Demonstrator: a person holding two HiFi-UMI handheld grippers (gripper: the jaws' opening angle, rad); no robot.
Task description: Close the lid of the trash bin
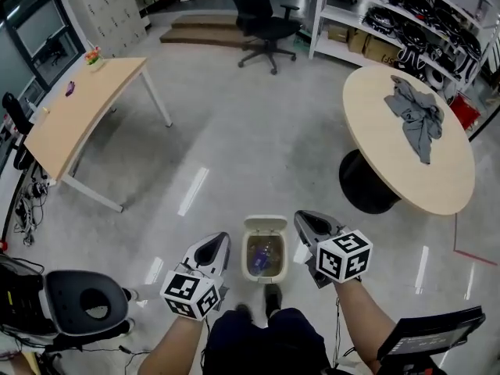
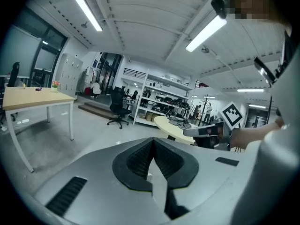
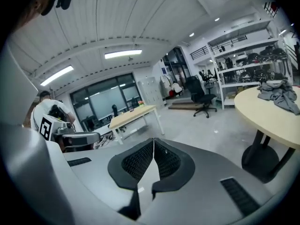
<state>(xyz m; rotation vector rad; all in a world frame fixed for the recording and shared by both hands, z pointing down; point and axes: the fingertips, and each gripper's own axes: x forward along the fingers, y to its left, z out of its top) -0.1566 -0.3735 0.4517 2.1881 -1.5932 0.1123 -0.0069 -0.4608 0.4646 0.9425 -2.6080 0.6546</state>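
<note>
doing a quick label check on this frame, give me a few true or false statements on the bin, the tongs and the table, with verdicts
1. The trash bin stands open, with its contents showing. True.
2. The left tongs are clamped on the bin's rim. False: they are shut on nothing.
3. The right tongs are shut and empty. True.
4. The grey cloth lies inside the trash bin. False: it lies on the round table.
</note>
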